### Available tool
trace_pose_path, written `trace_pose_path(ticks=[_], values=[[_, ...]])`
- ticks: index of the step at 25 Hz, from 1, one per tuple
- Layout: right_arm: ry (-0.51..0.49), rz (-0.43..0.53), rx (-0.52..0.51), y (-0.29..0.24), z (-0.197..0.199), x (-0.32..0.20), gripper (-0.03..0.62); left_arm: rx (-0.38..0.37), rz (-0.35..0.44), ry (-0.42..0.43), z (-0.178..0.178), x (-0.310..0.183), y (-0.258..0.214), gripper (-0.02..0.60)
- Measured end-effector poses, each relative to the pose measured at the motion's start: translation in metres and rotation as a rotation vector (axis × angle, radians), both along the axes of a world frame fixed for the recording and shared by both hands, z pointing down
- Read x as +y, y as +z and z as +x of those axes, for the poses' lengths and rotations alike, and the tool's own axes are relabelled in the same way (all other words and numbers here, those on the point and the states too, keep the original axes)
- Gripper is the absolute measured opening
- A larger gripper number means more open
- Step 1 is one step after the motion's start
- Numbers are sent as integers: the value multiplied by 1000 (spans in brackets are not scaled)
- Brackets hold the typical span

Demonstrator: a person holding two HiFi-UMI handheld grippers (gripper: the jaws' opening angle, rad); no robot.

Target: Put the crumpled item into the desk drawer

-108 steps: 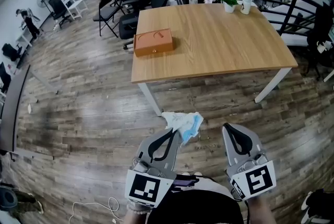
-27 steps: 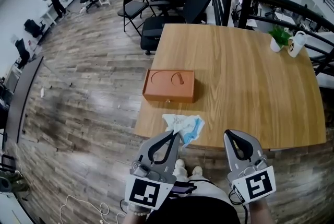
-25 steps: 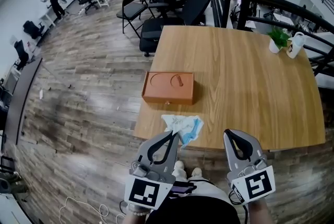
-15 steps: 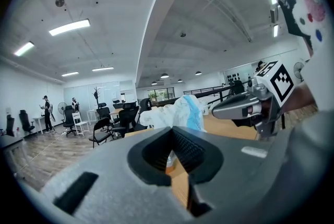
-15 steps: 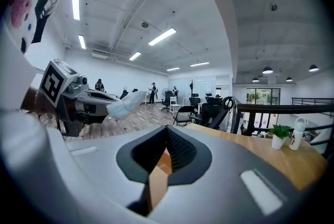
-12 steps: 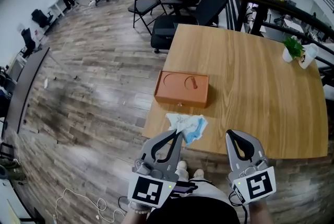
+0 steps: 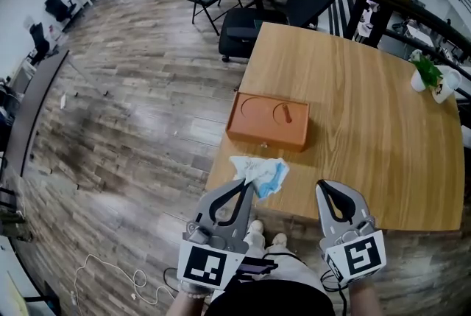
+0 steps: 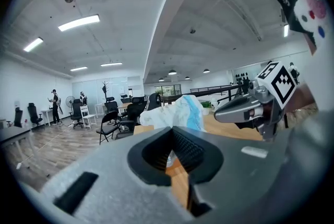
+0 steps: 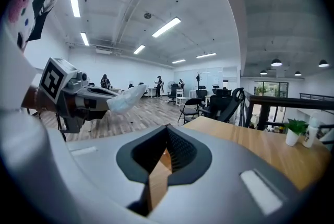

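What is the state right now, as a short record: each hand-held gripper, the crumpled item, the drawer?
left hand-held gripper: shut on the crumpled item
crumpled item: white and blue, sticking out past the jaw tips, not yet in the drawer
right hand-held gripper: shut, nothing between its jaws
desk drawer box: orange-brown, on the wooden table near its left edge, looks closed
other items: potted plant and white mug at the table's far right corner
task stage: item carried, drawer not opened
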State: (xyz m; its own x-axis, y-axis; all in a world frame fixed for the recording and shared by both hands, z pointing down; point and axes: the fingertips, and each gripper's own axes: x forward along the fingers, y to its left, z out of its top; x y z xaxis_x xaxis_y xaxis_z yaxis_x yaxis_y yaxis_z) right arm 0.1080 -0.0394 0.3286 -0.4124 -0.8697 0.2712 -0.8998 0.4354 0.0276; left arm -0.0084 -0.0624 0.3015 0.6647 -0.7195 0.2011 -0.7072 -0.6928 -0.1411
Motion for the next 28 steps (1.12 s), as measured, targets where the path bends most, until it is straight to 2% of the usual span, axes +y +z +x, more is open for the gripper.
trace_pose_path(ticks=[6, 16, 28], values=[[-40, -38, 31, 27, -26, -27, 6, -6, -26, -42, -25, -26, 20, 5], [-54, -96, 18, 65, -51, -73, 6, 8, -73, -112, -59, -66, 53, 5], [-68, -189, 45, 125, -76, -112, 6, -14, -124, -126, -83, -98, 96, 5]])
